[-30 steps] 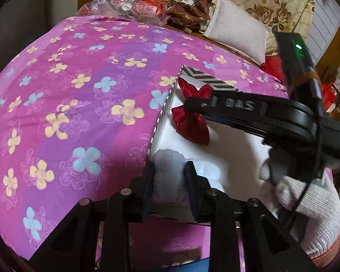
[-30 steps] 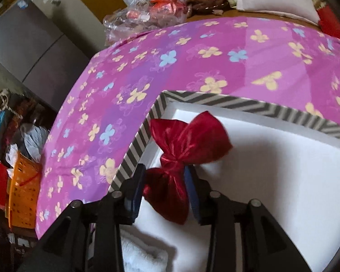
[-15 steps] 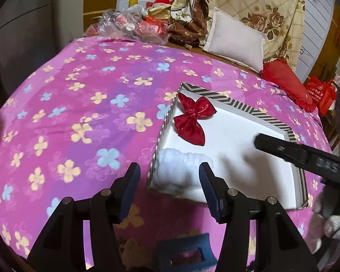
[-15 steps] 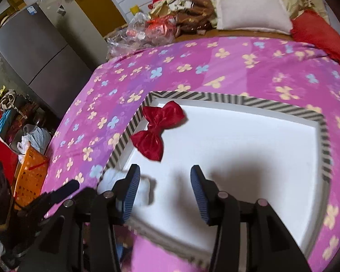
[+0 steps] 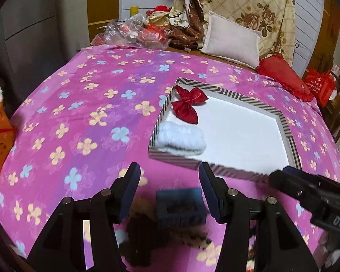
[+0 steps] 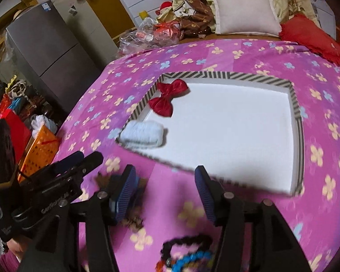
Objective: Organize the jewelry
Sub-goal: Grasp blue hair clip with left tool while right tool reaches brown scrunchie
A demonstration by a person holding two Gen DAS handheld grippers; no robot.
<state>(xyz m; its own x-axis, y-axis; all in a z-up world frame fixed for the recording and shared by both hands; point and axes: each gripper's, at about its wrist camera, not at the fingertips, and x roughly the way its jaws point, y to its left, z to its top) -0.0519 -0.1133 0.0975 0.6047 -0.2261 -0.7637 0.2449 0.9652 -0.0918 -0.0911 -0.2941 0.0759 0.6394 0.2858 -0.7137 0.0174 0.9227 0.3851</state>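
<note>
A: What's nearest?

B: Both tools hover over a pink bedspread (image 5: pixel 83 104). The left gripper (image 5: pixel 170 190) is open and empty above a blue box (image 5: pixel 180 206). The right gripper (image 6: pixel 164 195) is opening, nothing between its jaws, with beaded bracelets (image 6: pixel 188 251) on the near side.

A: And farther?

B: A striped tray (image 6: pixel 297 104) holds a white scrunchie (image 6: pixel 144 133) in its near-left corner and a red bow (image 6: pixel 167 97) beyond it, apart.

A: What could go wrong?

B: Probably a jaw snagging the tangled bracelets, or nudging the tray's near rim.
</note>
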